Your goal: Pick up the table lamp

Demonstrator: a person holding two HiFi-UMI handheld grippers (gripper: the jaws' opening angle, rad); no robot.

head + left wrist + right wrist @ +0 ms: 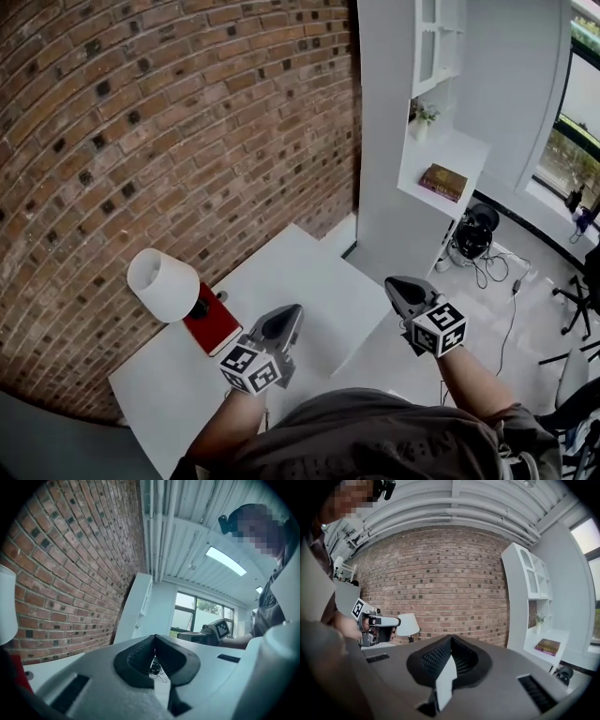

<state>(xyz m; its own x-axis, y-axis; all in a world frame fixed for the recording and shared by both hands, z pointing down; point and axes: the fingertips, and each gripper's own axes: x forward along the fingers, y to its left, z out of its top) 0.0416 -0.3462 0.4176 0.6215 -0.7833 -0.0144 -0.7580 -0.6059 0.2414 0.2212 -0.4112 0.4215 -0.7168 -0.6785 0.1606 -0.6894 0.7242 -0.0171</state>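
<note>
Both the left tongs (pixel 284 319) and right tongs (pixel 401 289) are held closed and empty by the surface (pixel 291 267), the lamp (pixel 163 285) near its left edge being not yet reached.

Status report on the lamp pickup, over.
Left claw shut, empty; right claw same. Table lamp upright on table, untouched. Red book by its base.

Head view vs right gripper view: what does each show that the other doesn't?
Head view only: the red book and the right gripper seen from outside, marker cube included. Right gripper view only: the ceiling pipes and its own shut fingers up close. Both: the table lamp, the left gripper, the brick wall and the white shelf with a book on it.
</note>
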